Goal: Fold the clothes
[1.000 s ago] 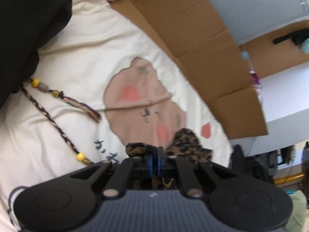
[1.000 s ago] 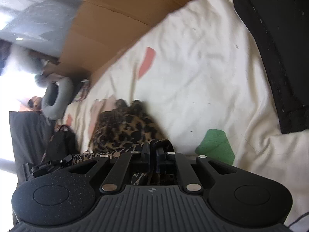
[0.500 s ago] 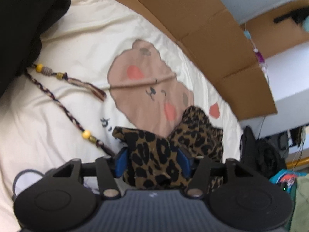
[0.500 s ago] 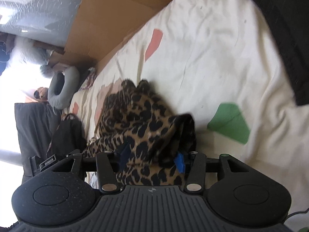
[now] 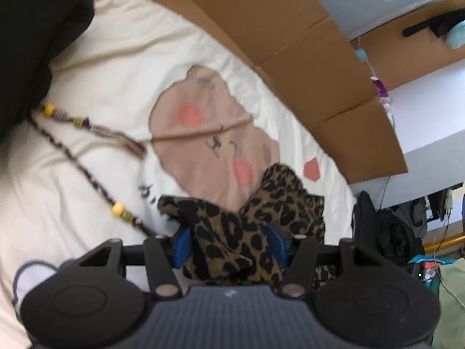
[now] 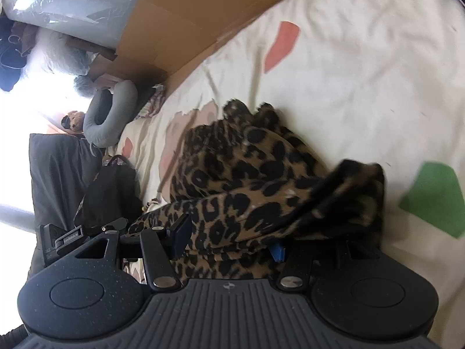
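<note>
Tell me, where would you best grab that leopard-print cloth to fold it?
Probably by its two near corners. The leopard-print cloth lies bunched on the cream bedspread, and its near edge drapes between the open pads of both the left gripper and the right gripper. Coming in low from the near side, each could pinch an edge rather than the thick middle.

Both wrist cameras sit low, looking forward along their claws, close over the bed point(image 5: 122, 67); both views share the leopard-print garment point(image 5: 279, 203) point(image 6: 247, 174) at frame centre.
</note>
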Motion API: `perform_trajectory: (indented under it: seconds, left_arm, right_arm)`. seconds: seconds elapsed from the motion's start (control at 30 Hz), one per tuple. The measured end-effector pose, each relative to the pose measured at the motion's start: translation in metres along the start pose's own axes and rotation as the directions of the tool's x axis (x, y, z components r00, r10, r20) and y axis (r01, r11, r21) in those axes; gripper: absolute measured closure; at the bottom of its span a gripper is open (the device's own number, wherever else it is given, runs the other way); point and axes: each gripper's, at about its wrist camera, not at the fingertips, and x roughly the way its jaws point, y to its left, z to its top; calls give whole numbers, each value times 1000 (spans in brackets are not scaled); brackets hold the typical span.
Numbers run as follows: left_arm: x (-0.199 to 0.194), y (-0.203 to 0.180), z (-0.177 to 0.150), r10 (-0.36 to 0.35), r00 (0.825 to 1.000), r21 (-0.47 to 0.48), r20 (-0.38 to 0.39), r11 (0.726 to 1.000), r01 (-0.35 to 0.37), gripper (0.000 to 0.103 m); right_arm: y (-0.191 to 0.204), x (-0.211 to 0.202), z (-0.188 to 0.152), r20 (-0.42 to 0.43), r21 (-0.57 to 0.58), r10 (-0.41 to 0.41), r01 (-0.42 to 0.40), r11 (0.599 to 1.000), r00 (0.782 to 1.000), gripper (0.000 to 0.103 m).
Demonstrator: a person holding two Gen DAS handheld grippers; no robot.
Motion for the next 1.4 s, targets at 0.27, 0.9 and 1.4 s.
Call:
perform_trajectory:
  seconds: [0.27,0.9,1.4]
  left_arm:
    - [-5,-11,12,-28,998,17,49,999,27,46]
    - [-22,-27,16,-70,991,102,110,993,59,47]
    - [-21,-27,11,-30,993,127,114,992,16,47]
  right_arm:
    - [17,9,20,20,-62,-7,8,998,1000,43]
    - [23,5,33,66,-101,-10,17,995,998,43]
    - [60,54,40,9,-234,-71,71,970,997,44]
